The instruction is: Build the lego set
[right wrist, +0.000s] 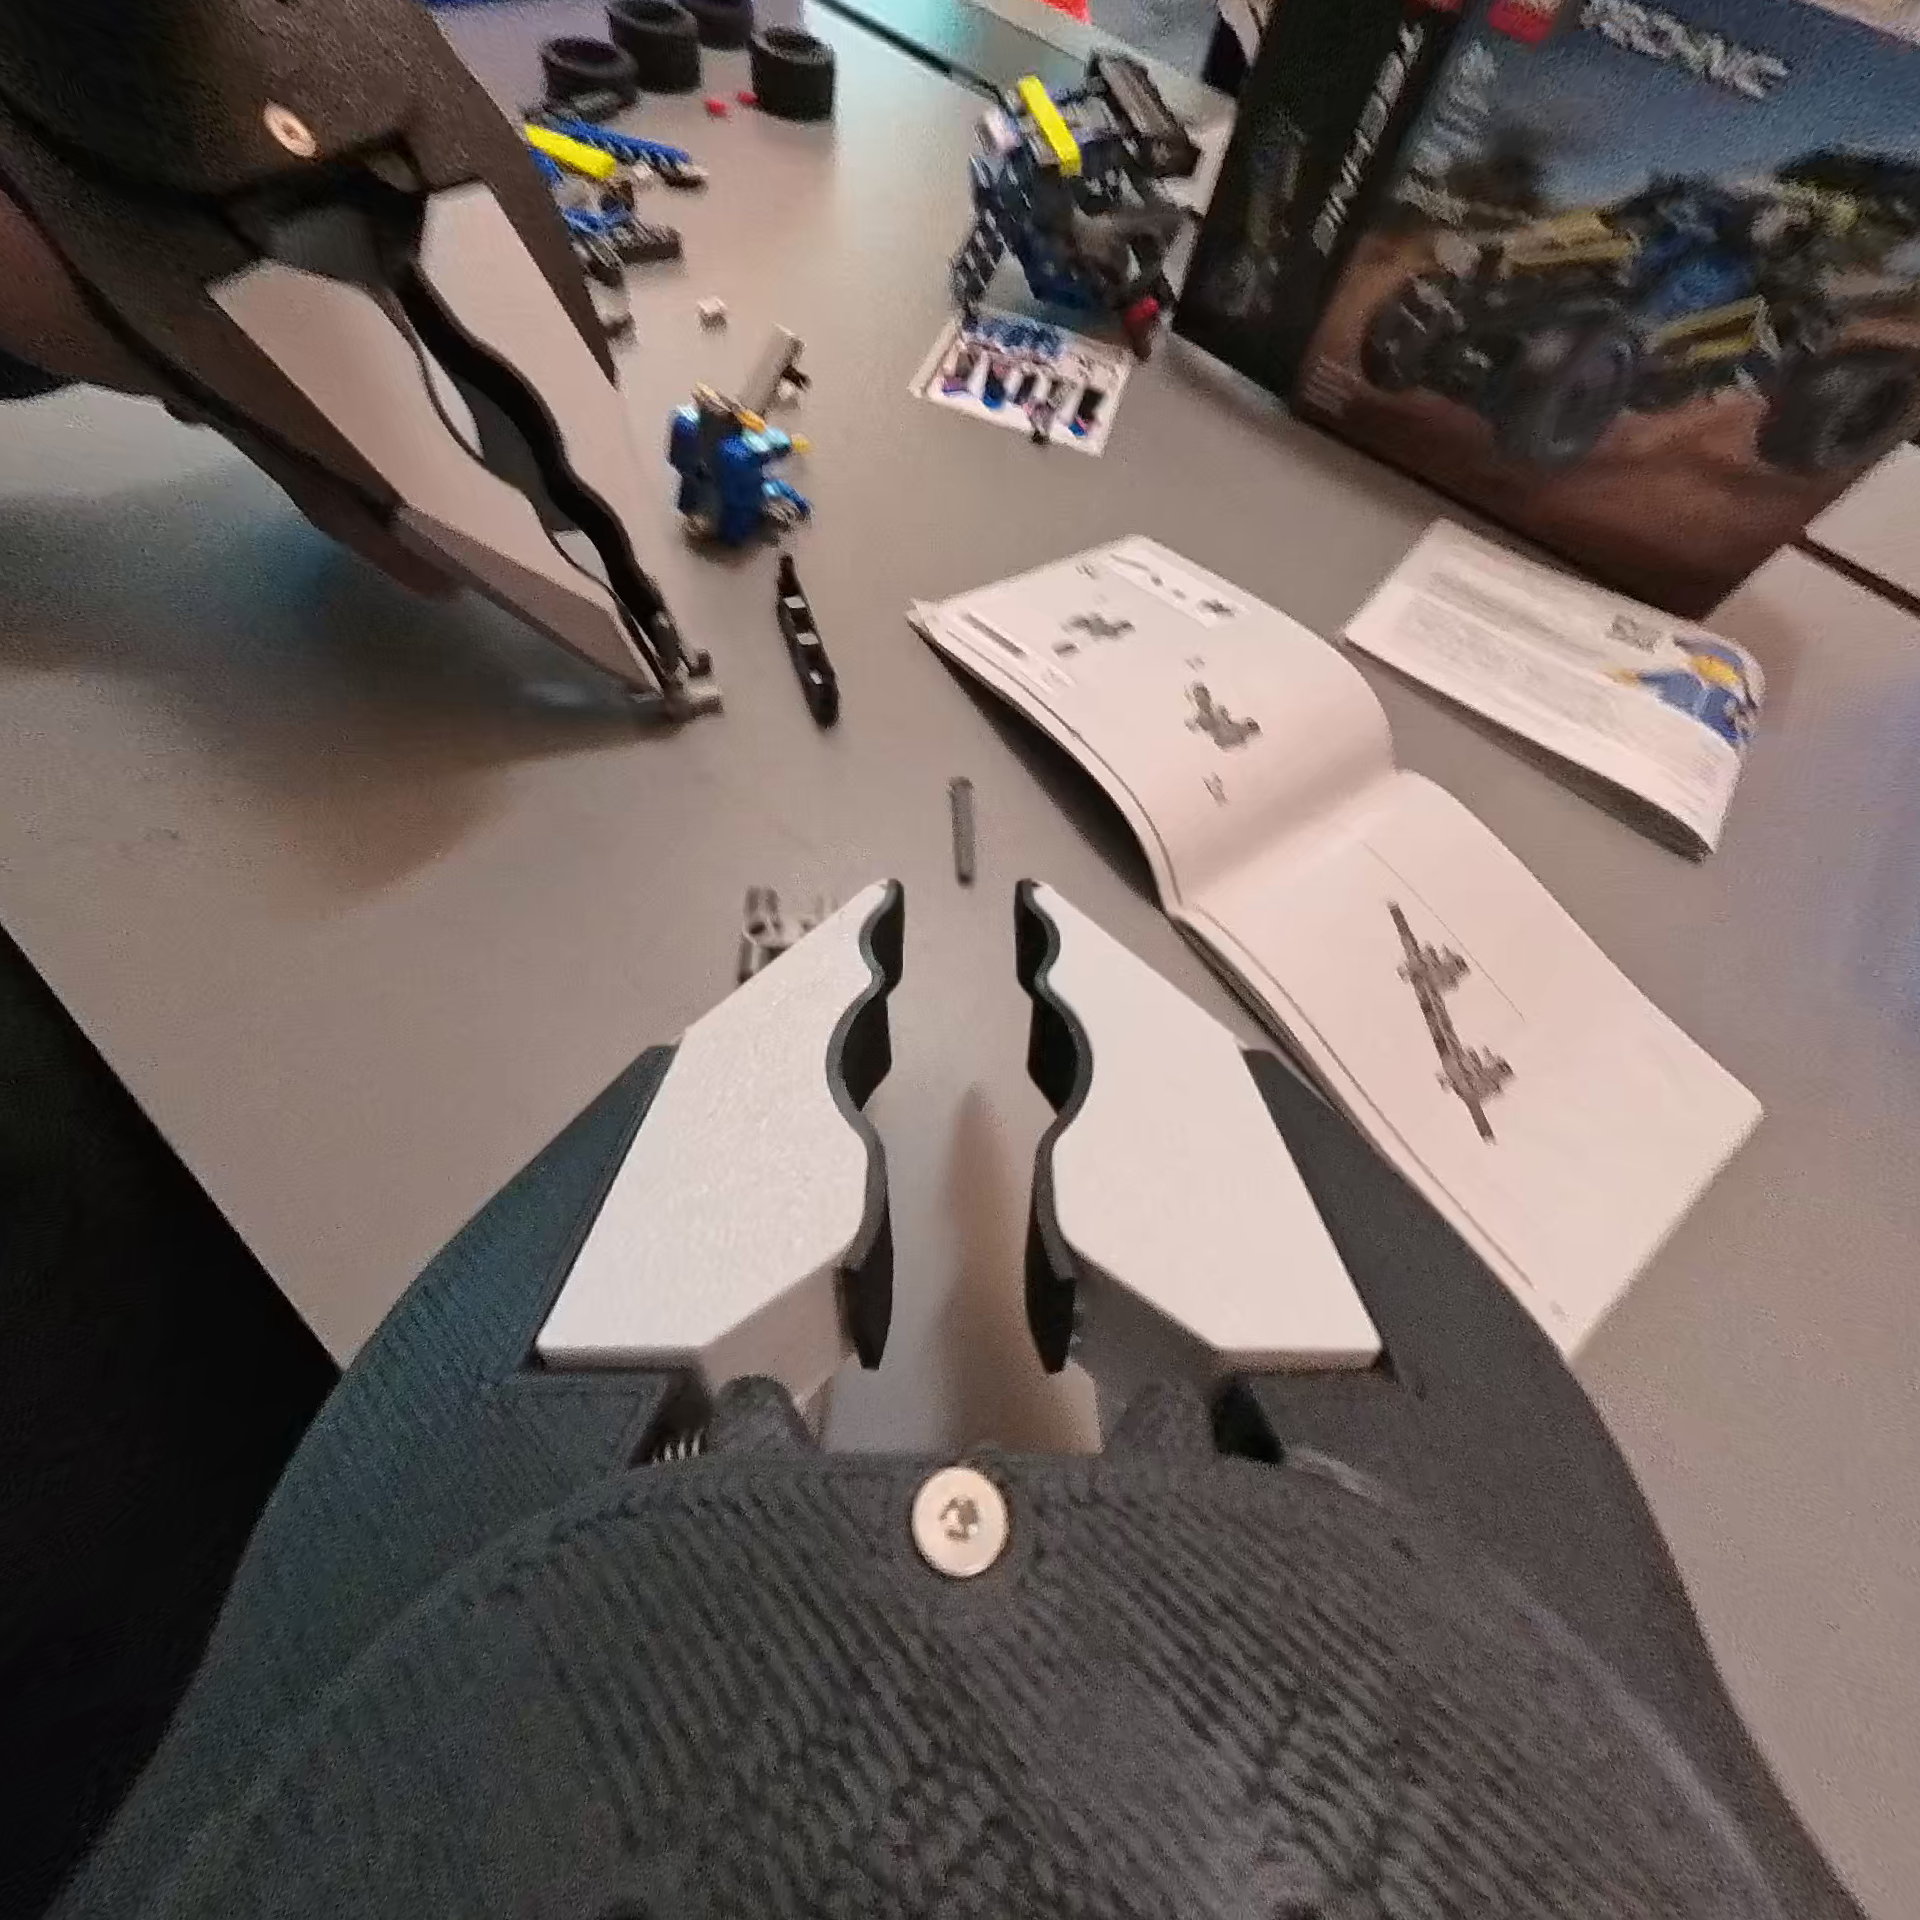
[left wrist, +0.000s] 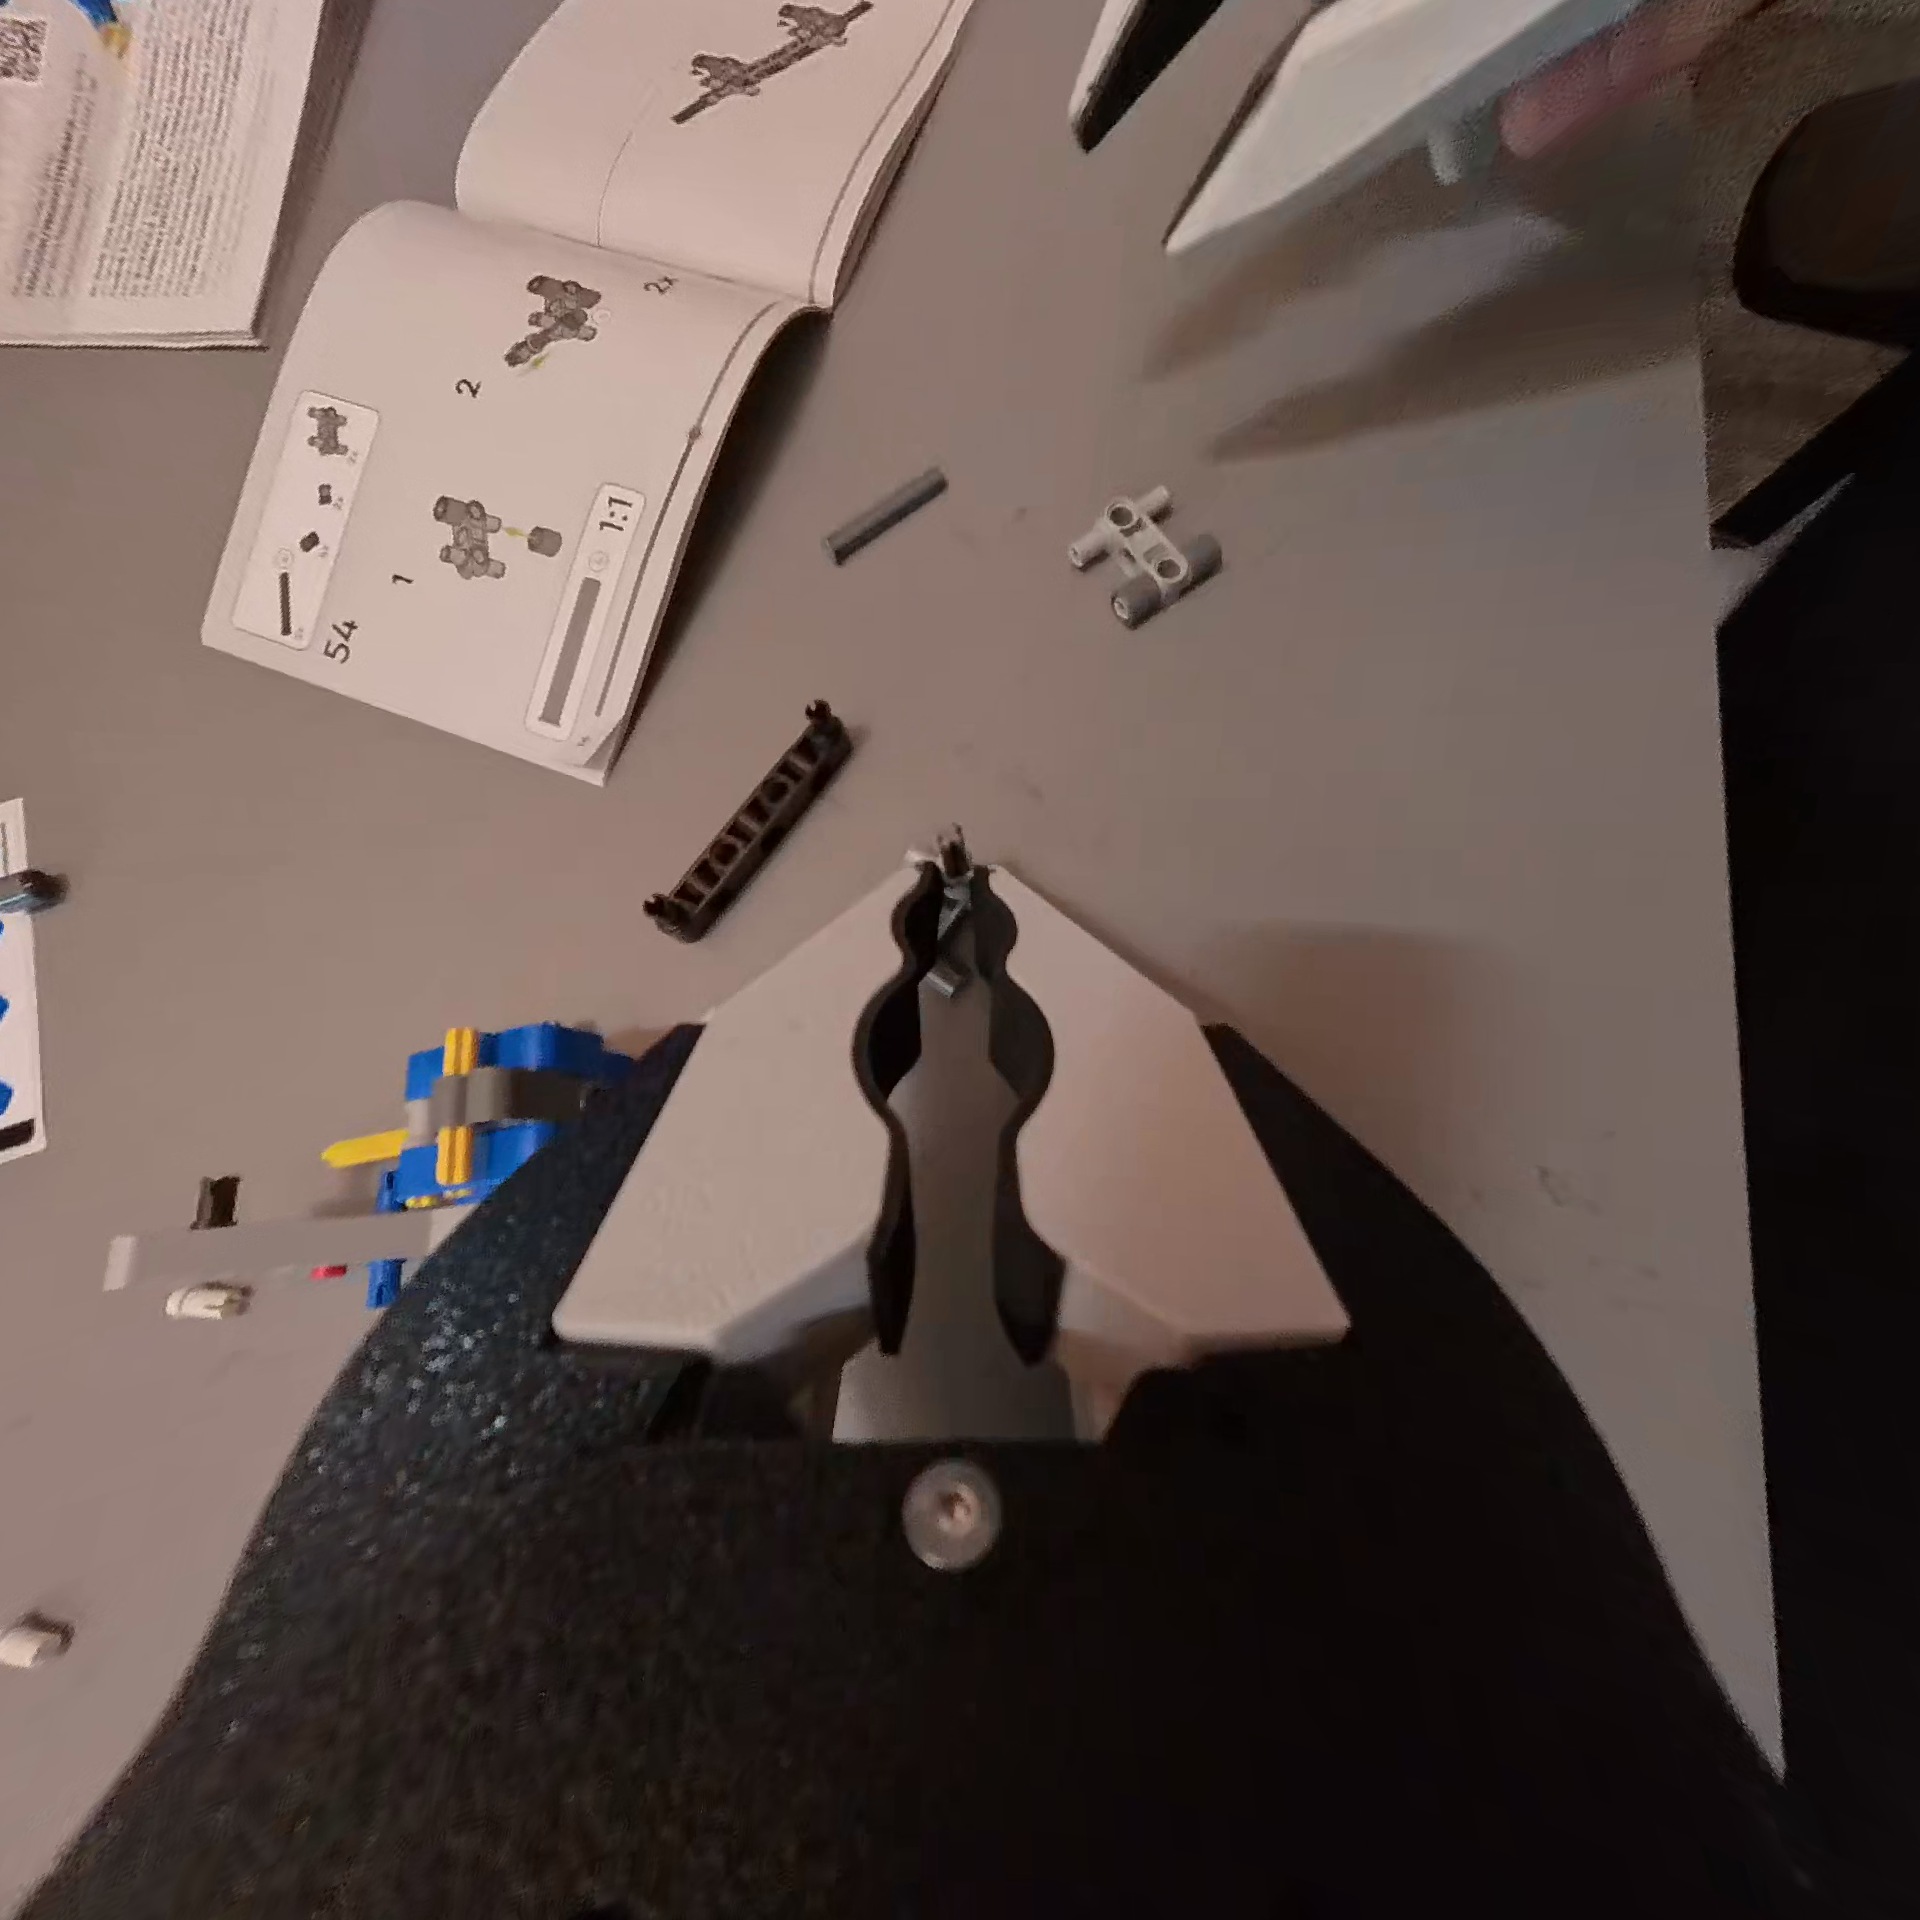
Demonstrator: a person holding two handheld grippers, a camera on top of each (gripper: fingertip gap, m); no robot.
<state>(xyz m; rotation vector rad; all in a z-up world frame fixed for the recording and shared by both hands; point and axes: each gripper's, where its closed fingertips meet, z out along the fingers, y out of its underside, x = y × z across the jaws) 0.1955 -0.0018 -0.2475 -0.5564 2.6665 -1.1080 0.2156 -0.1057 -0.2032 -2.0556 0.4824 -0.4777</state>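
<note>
Your left gripper [left wrist: 951, 883] is pinched tight on a small grey piece [left wrist: 951, 914] at its tips, low over the table [left wrist: 1351, 831]. Your right gripper [right wrist: 958, 899] is spread, holding nothing, just short of the dark grey axle [right wrist: 962, 829].

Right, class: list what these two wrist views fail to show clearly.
- Small grey piece in the left gripper: left wrist view, mostly hidden by its fingers.
- Light grey connector: right wrist view, partly behind the right gripper's finger.
- Blue sub-assembly: left wrist view, blurred, partly behind the gripper body.
</note>
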